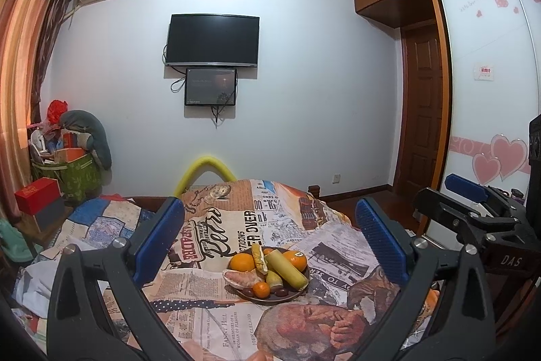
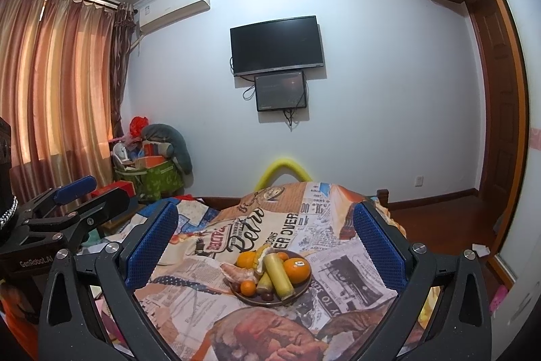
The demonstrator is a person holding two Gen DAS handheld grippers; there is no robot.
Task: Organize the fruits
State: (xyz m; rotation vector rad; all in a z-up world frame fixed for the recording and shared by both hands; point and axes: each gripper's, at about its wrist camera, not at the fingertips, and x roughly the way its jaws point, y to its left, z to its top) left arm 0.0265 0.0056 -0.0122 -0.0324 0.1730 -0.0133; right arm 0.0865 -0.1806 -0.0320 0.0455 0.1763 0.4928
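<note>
Both wrist views look across a bed draped in a newspaper-print cover [image 1: 209, 320]; low in the centre of each frame sits a dark round plate [image 1: 297, 291], piled with fruit. On it lie two large oranges [image 1: 295, 259], a small mandarin [image 1: 262, 289], a long pale-green cylinder of fruit [image 1: 285, 269], a peeled pinkish segment [image 1: 241, 279] and some dark small fruits at the near rim. The left gripper [image 1: 268, 232] and right gripper [image 2: 265, 234] both hover short of the plate, jaws spread wide, holding nothing. All the fruit already rests on the plate, which fits either a gathered pile or one waiting to be sorted; any grasp would do best taking a top piece squarely, without tipping the plate on the soft cover.
</note>
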